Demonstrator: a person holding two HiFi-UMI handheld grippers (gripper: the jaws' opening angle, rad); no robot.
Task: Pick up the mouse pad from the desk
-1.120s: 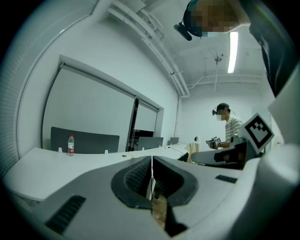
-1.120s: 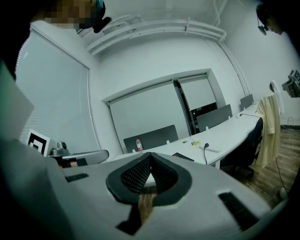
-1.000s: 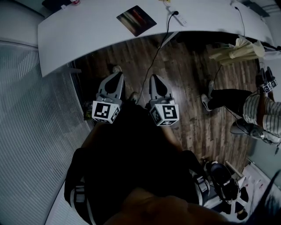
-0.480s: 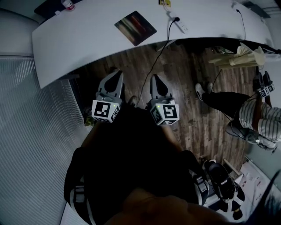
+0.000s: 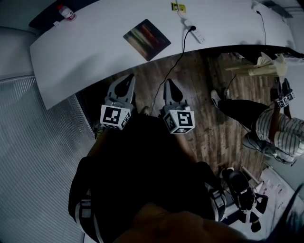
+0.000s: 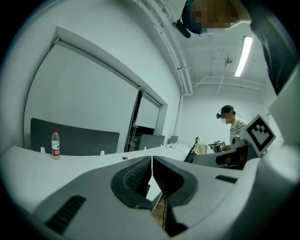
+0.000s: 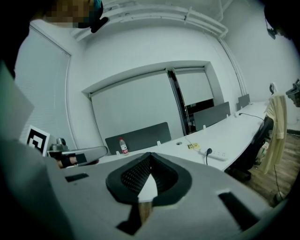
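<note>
The mouse pad [image 5: 147, 39], a dark rectangle with a streaked colour print, lies flat on the curved white desk [image 5: 85, 47], near its front edge. Both grippers hang side by side over the wooden floor, just short of that edge. My left gripper [image 5: 129, 77] points at the desk below and left of the pad, its jaws shut with nothing in them [image 6: 151, 160]. My right gripper [image 5: 168, 83] is next to it, jaw tips together and empty [image 7: 150, 158]. Neither gripper view shows the pad.
A water bottle [image 5: 66, 12] stands at the desk's far left, before a dark partition [image 6: 75, 137]. A white power strip [image 5: 195, 32] lies right of the pad, its cable [image 5: 166, 71] dropping to the floor. At the right stands another person [image 5: 280, 133], with a cloth-draped chair [image 5: 273, 64] nearby.
Both grippers have moved forward toward the desk. The desk edge and mouse pad now sit lower in the head view, closer to the jaw tips. Both stay shut.
</note>
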